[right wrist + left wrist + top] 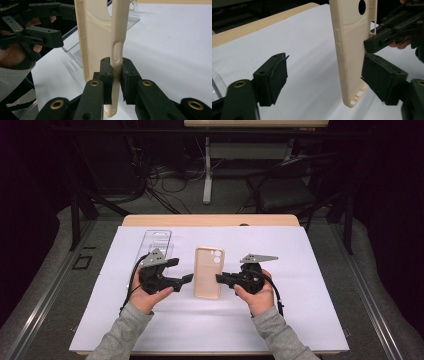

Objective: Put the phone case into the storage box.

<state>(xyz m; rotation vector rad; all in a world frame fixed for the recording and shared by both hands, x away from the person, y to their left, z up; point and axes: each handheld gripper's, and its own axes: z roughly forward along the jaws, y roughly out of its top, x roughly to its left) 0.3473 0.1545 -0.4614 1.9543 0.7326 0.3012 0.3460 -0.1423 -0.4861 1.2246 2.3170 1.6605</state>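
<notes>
A beige phone case [208, 272] is held just above the white sheet in the middle of the table. It has a camera cut-out at its far end, and its hollow side shows in the high view. My right gripper [219, 278] comes in from the right and is shut on the case's side wall; in the right gripper view the pads [116, 66] pinch that edge of the case [100, 32]. My left gripper [183, 270] stands open at the case's left side. In the left gripper view its jaws [325, 62] are wide apart, and the case [352, 37] stands near the right jaw without being pressed.
A clear plastic package [156, 245] lies on the white sheet [300, 285] behind the left hand. The sheet covers a wooden table whose far edge [210, 220] shows. Beyond it stand a dark chair [290, 190] and cables on the floor.
</notes>
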